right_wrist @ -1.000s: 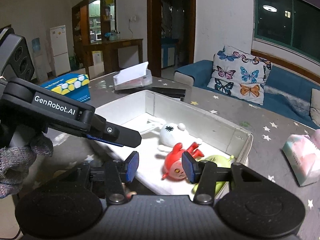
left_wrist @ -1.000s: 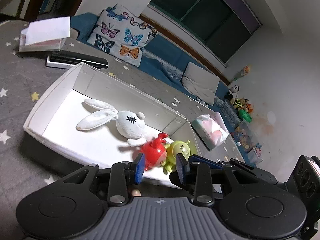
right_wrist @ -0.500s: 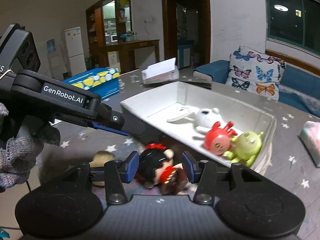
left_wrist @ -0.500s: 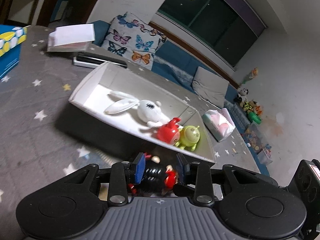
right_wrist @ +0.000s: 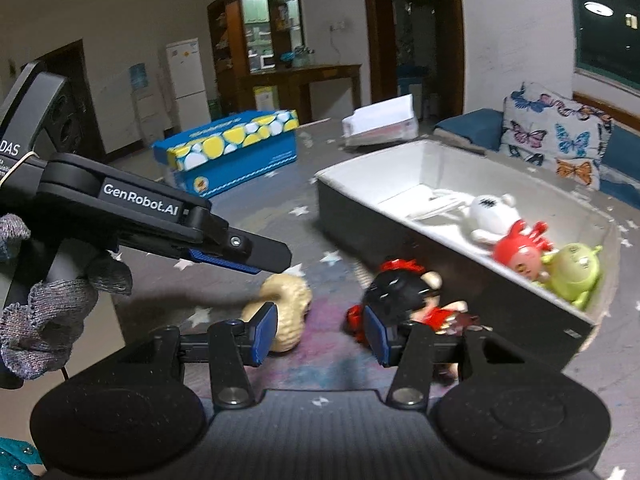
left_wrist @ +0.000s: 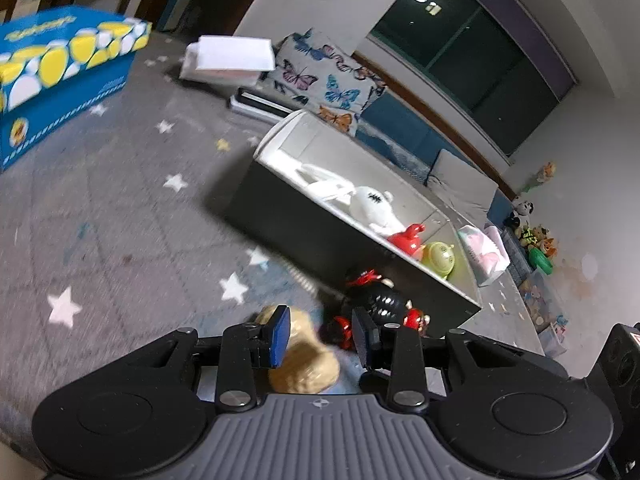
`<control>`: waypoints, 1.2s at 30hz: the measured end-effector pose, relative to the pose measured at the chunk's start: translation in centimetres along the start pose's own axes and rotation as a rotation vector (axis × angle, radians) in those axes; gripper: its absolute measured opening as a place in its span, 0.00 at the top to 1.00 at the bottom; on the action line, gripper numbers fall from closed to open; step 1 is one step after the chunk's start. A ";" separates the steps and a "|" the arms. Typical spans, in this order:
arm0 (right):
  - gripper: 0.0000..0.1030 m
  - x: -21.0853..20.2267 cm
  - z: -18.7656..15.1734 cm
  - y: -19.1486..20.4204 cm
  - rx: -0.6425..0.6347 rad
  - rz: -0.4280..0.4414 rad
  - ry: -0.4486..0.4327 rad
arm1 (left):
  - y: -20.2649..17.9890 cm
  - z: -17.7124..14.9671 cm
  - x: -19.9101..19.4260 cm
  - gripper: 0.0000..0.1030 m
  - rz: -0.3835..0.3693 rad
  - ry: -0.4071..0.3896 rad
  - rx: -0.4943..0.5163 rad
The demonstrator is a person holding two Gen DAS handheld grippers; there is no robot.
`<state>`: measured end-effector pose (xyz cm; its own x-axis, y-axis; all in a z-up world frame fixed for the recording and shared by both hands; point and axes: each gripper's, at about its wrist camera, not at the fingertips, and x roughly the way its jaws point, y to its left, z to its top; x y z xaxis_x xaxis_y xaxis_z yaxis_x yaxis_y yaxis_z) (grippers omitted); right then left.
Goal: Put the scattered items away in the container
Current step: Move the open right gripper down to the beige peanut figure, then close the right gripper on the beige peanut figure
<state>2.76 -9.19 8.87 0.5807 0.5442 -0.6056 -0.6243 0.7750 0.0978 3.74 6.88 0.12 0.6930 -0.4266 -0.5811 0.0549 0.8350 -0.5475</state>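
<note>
A tan peanut-shaped plush and a black-haired doll in red lie on the grey star rug, just in front of the white-lined box. In the box are a white rabbit, a red figure and a green figure. My left gripper hovers open over the tan plush without pressing it. My right gripper is open above the rug, between the tan plush and the doll. In the right wrist view the left gripper hangs above the plush.
A blue and yellow carton stands at the far left of the rug. Behind the box lie a white paper tray and a butterfly cushion. A pink tissue pack lies past the box's right end. A gloved hand holds the left gripper.
Both grippers have drawn back from over the box and sunk toward the rug in front of it. The doll and then the tan plush have come into view. The jaw gaps look unchanged.
</note>
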 end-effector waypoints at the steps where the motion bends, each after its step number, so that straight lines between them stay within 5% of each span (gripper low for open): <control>1: 0.53 0.5 -0.2 0.3 -0.002 0.006 0.010 | 0.3 -0.1 0.0 0.65 0.002 0.004 -0.009; 14: 0.53 3.9 -0.2 2.1 -0.003 0.051 0.066 | 2.1 -0.8 0.6 0.65 0.010 0.023 -0.064; 36: 0.56 5.4 0.2 4.8 0.021 -0.072 0.124 | 2.8 -1.2 0.7 0.65 -0.072 0.030 0.007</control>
<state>2.99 -2.43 6.25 0.5540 0.4441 -0.7042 -0.5713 0.8180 0.0665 3.51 8.51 -2.53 0.6653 -0.4957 -0.5583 0.1090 0.8042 -0.5842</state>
